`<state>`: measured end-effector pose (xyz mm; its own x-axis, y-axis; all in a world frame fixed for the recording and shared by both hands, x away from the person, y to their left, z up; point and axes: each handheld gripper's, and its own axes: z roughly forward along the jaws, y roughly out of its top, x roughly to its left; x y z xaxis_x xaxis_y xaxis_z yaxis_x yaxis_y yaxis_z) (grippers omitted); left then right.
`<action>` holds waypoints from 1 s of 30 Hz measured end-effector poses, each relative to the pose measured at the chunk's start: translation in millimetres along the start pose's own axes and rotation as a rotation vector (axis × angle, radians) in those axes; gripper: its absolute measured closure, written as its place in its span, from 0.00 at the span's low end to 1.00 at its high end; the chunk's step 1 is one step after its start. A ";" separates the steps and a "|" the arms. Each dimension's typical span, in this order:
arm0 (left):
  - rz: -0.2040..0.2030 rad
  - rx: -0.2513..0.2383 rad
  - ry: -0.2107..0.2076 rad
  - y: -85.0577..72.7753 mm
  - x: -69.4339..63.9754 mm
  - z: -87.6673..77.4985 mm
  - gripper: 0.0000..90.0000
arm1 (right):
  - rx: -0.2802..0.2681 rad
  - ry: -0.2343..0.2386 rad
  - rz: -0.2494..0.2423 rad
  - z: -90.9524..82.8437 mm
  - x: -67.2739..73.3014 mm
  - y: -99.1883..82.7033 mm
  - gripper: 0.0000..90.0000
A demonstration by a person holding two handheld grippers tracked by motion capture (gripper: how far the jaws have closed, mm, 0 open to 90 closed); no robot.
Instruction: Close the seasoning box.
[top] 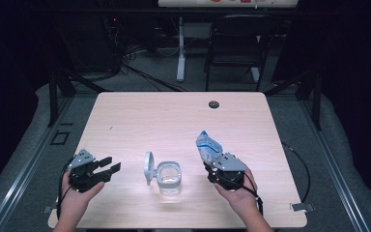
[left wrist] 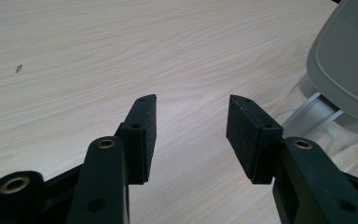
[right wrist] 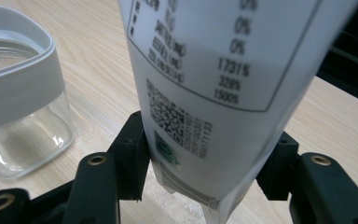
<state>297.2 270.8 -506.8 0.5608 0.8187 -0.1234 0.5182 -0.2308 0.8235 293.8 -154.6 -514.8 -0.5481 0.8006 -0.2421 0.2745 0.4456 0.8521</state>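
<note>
Right gripper (top: 211, 163) clamped on a pouch (top: 207, 146); left gripper (top: 111, 164) released, nothing between its jaws

The pouch, blue and white in the high view, rises upright from the right gripper's jaws, just right of the jar (top: 169, 178); in the right gripper view its printed white face (right wrist: 223, 84) fills the gap between both pads, with the pouch bottom hanging clear above the table (right wrist: 98, 56). The clear jar with the grey rim stands near the table's front edge (top: 174, 220), between the two grippers, its grey hinged lid (top: 148, 167) swung open to the left. The left gripper rests over the front left of the table, jaws spread and aimed toward the jar; bare wood (left wrist: 191, 121) shows between them
</note>
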 end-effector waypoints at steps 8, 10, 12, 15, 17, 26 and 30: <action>0.001 -0.001 -0.002 -0.2 0.2 0.3 0.59 | -0.012 -0.007 -0.034 -1.2 0.7 7.5 0.50; -0.002 -0.002 -0.002 -0.2 0.2 0.2 0.59 | -0.011 -0.010 -0.039 -1.9 0.2 9.2 0.50; -0.003 -0.001 -0.002 -0.2 0.2 0.2 0.59 | -0.011 -0.010 -0.048 -2.6 0.2 10.5 0.50; -0.002 -0.002 -0.002 -0.3 0.2 0.5 0.59 | -0.011 -0.012 -0.060 -3.6 0.2 12.0 0.50; 0.000 0.001 -0.002 -0.3 0.3 0.6 0.59 | -0.012 -0.015 -0.063 -4.1 0.3 12.9 0.50; -0.003 0.004 -0.003 -0.7 0.6 1.0 0.59 | -0.021 -0.016 -0.080 -6.3 1.1 18.0 0.50; -0.003 0.004 -0.003 -0.8 0.6 1.1 0.59 | -0.024 -0.019 -0.095 -6.8 1.6 19.9 0.50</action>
<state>297.8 270.9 -508.0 0.5608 0.8180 -0.1276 0.5224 -0.2300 0.8211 293.1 -147.1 -495.1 -0.5556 0.7627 -0.3311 0.2026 0.5104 0.8357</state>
